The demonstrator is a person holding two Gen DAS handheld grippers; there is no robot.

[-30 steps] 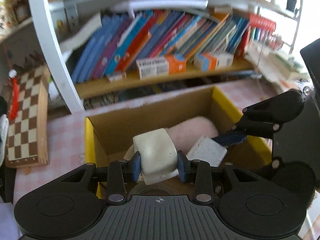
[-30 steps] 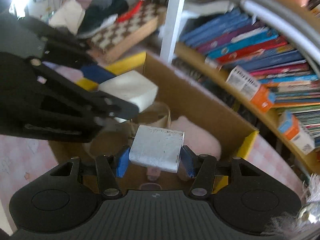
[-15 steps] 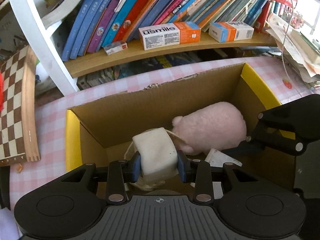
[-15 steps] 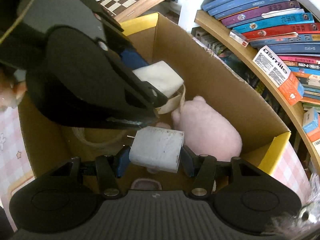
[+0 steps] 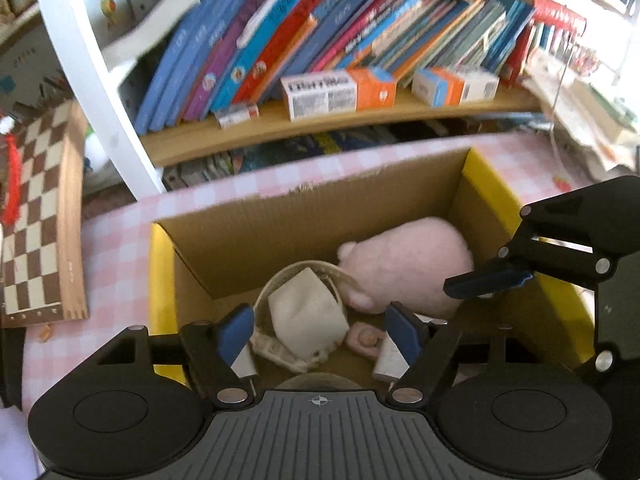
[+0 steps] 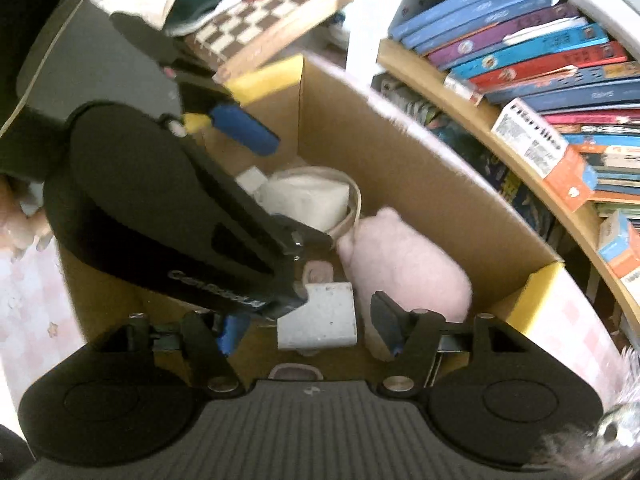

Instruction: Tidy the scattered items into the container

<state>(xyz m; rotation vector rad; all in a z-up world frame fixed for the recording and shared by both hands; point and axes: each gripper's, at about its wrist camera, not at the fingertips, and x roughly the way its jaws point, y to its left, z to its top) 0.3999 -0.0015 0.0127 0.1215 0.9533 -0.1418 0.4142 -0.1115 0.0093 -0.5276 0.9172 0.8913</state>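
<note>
Both grippers hover over an open cardboard box (image 5: 256,236). The left gripper (image 5: 318,334) is spread wide and empty; a white pouch (image 5: 306,316) lies in the box directly below, between its fingers. The right gripper (image 6: 310,330) is released too, with a white block (image 6: 320,318) just ahead. A pink plush (image 5: 408,264) lies beside both.

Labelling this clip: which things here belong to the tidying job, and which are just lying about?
Job: cardboard box; white pad, pink plush, white block, tape ring, all inside it; both open grippers.

Lying about: chessboard, books, toothpaste boxes.
</note>
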